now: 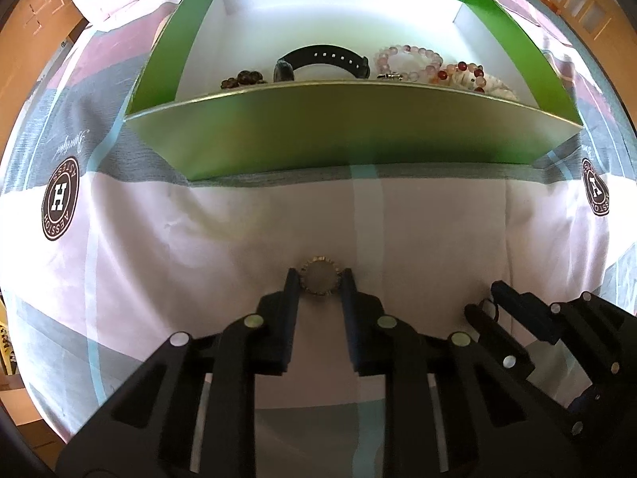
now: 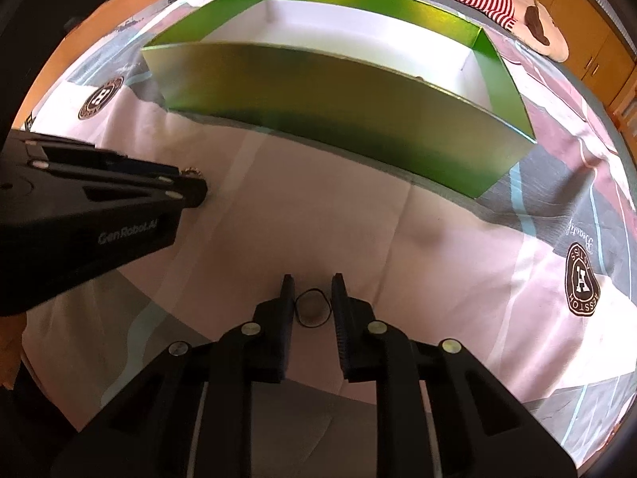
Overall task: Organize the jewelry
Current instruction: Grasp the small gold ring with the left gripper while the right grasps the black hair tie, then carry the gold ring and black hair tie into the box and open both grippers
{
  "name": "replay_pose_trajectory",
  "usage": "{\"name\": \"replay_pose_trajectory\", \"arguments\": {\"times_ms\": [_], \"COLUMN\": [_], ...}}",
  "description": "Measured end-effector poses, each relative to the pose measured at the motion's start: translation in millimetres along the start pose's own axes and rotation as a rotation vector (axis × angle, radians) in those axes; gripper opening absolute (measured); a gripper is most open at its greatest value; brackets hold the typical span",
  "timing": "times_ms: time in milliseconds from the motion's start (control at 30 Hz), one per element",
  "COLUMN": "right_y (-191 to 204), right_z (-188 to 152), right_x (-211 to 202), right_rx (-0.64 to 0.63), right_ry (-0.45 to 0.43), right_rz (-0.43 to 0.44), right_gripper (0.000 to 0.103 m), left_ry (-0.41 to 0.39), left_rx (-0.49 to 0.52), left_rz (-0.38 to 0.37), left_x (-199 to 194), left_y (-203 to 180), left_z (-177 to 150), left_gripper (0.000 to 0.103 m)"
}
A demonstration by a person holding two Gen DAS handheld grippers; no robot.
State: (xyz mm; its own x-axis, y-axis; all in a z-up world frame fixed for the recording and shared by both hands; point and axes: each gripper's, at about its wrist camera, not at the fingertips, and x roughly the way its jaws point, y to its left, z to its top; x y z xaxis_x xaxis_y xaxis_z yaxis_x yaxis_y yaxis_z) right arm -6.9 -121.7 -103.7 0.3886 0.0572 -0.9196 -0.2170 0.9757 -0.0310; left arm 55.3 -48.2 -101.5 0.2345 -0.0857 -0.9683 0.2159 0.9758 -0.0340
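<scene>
Jewelry: a round gold-rimmed ring (image 1: 320,277) and a thin black loop (image 2: 313,307) lie on the bedsheet (image 1: 223,231), both outside the green box (image 1: 350,135).
Box contents: a black watch (image 1: 322,64) and bead bracelets (image 1: 414,64) sit along the near wall, probably dropped just over the edge.
Left claw (image 1: 319,277): fingers flank the ring, touching or nearly so; whether it grips yet, I cannot tell.
Right claw (image 2: 313,290): parted, straddling the loop without contact, lined up to pinch it.
Likely reason: each claw collects one piece for the box.
</scene>
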Motion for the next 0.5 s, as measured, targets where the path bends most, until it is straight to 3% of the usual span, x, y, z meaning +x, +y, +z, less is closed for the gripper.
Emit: {"name": "replay_pose_trajectory", "arguments": {"times_ms": [500], "right_y": [-27], "right_z": [-2], "right_x": [-12], "right_rx": [0.068], "right_ry": [-0.031], "right_rz": [0.020], "right_gripper": [0.019], "left_ry": [-0.063], "left_rx": [-0.091], "left_rz": [-0.102], "left_x": [-39], "left_y": [34], "left_z": [9], "left_gripper": [0.021]}}
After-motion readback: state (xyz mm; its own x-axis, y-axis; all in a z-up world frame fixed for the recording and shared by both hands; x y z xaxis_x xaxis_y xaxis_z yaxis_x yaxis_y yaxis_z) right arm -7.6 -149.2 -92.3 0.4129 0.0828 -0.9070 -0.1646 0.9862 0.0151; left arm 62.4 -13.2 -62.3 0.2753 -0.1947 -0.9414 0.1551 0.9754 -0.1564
